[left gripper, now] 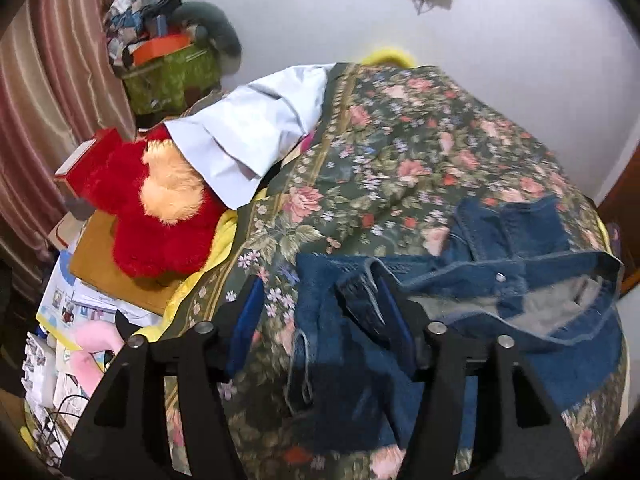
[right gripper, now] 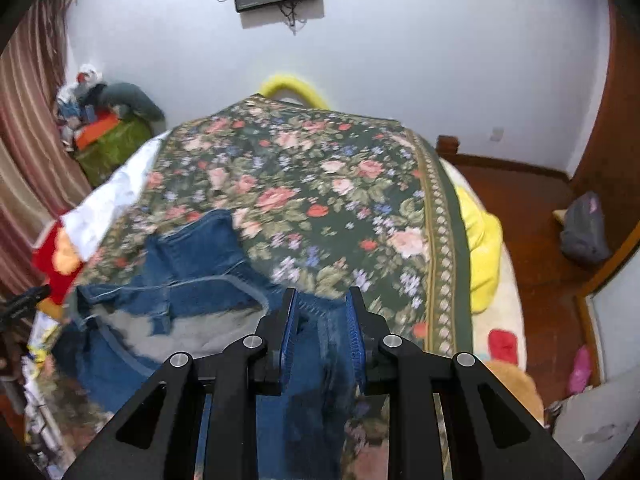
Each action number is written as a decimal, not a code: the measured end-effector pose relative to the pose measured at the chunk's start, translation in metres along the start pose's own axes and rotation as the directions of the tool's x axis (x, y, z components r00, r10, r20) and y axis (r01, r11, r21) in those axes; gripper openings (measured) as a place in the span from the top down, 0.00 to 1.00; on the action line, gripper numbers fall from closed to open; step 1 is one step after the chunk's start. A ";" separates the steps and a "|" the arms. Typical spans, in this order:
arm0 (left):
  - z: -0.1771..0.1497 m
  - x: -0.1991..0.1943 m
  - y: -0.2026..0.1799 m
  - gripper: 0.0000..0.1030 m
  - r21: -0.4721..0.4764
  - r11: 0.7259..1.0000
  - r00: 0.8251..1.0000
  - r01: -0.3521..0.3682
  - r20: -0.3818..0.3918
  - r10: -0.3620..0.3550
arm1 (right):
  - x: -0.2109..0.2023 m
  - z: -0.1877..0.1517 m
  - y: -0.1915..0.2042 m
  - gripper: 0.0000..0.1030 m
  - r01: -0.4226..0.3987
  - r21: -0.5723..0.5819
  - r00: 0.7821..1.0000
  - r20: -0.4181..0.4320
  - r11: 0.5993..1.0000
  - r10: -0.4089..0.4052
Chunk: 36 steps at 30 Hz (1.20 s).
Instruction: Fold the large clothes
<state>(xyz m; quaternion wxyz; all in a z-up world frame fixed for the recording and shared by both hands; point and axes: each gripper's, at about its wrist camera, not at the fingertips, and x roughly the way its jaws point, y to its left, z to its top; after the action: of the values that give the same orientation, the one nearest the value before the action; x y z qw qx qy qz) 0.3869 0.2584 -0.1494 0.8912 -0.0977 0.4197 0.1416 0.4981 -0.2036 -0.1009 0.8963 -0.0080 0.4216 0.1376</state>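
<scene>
Blue denim jeans (left gripper: 500,304) lie crumpled on a floral bedspread (left gripper: 400,152), grey inner waistband showing. My left gripper (left gripper: 316,300) is open, its blue-padded fingers wide apart over a denim edge, one fold lying against the right finger. In the right wrist view the jeans (right gripper: 192,264) lie at lower left on the bedspread (right gripper: 320,184). My right gripper (right gripper: 322,312) has its fingers partly closed with denim between the pads; whether they pinch the cloth is unclear.
A red plush toy (left gripper: 160,216), a white cloth (left gripper: 248,136) and papers (left gripper: 72,304) crowd the left side. A green box of clutter (left gripper: 172,72) stands by the curtain. The bed's right edge has a yellow blanket (right gripper: 484,256), with wooden floor (right gripper: 532,216) beyond.
</scene>
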 end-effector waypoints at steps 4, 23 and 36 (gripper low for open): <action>-0.020 -0.018 -0.018 0.35 0.059 0.997 0.998 0.055 -0.012 -0.054 | -0.010 -0.028 0.017 0.81 -0.030 -0.097 0.998 -0.050 0.995 0.025; -0.078 0.082 -0.143 0.33 0.259 0.957 0.972 0.134 -0.221 -0.076 | 0.097 -0.081 0.092 0.81 -0.146 -0.198 0.969 -0.226 0.969 0.100; -0.002 0.129 -0.126 0.32 0.151 0.983 0.981 0.105 -0.179 -0.077 | 0.152 -0.002 0.117 0.81 -0.026 -0.228 0.992 -0.127 0.973 -0.003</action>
<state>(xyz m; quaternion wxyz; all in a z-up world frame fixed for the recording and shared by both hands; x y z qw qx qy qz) 0.5063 0.1614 -0.2435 0.8622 -0.0573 0.5001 0.0576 0.5587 -0.0552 -0.2056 0.8601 -0.1174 0.4587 0.1899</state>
